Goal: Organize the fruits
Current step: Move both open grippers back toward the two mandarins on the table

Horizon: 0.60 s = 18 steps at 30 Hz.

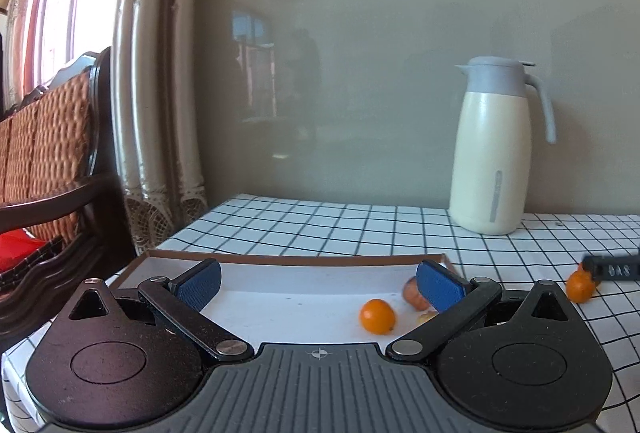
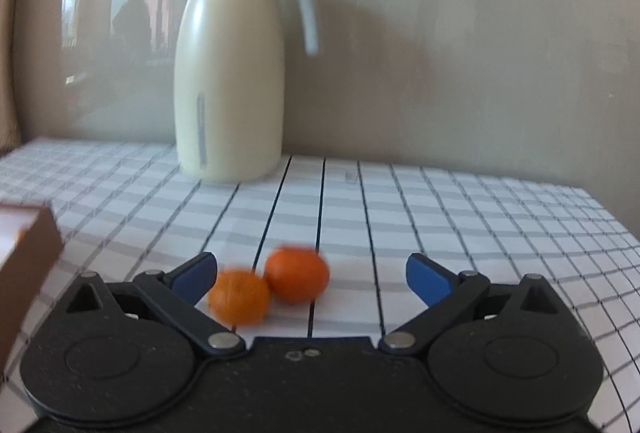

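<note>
Left gripper – jaws wide apart, nothing between the blue textured pads, hovering over the near edge of the tray. Black linkage arms, ribbed grey body nearest the lens.

Right gripper – also spread wide, holding nothing. Two oranges sit on the cloth between its fingers: the nearer orange is just beside the left finger, contact unclear through blur; the farther orange touches it and sits nearer centre, well apart from the right pad.

Count in the left view:
- Tray: one small orange, round and glossy, lying loose on the white floor, right of centre.
- One reddish-brown fruit partly hidden behind the right pad, kind unclear; a pale scrap beside it is too hidden to identify.
- Outside the tray, far right: one orange on the cloth, right gripper's black fingertip just above it.

Tray is shallow and rectangular – white inside, brown cardboard-like rim; its corner shows at the right view's left edge.

Tablecloth: white with a black grid. One cream thermos jug with grey lid and handle stands upright at the back against a glossy grey wall. Left: beige curtain, woven-back wooden chair.
</note>
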Available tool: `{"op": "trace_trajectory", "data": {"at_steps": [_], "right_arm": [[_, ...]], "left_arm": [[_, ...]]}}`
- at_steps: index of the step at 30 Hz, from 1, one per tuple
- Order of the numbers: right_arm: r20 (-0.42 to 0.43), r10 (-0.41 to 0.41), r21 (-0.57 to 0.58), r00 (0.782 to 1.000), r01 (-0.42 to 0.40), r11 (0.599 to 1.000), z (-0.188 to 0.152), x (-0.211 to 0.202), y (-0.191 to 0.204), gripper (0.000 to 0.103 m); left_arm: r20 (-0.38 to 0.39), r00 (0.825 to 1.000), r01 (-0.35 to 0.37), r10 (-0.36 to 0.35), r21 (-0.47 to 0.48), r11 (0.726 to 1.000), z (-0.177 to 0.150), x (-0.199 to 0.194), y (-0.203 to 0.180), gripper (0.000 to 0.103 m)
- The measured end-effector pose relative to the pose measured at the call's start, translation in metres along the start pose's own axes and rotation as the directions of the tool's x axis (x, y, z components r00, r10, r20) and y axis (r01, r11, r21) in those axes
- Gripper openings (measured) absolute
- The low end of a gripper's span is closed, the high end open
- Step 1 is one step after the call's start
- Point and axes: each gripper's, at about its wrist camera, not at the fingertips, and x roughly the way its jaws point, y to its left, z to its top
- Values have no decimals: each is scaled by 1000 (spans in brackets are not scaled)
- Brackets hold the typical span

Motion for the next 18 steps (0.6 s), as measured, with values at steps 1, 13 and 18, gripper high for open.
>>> {"op": "trace_trajectory", "data": {"at_steps": [1, 13, 18], "right_arm": [[-5, 0, -8, 1000, 0, 1000, 2, 3, -1, 96], [-104, -16, -40, 994, 12, 999, 3, 24, -23, 97], [-138, -60, -86, 989, 49, 995, -14, -10, -42, 95]], "left_arm": [[4, 1000, 7, -7, 3, 1000, 0, 0, -4, 103], [5, 999, 50, -51, 59, 997, -2, 0, -45, 103], [-15, 998, 57, -57, 41, 998, 3, 5, -60, 103]]}}
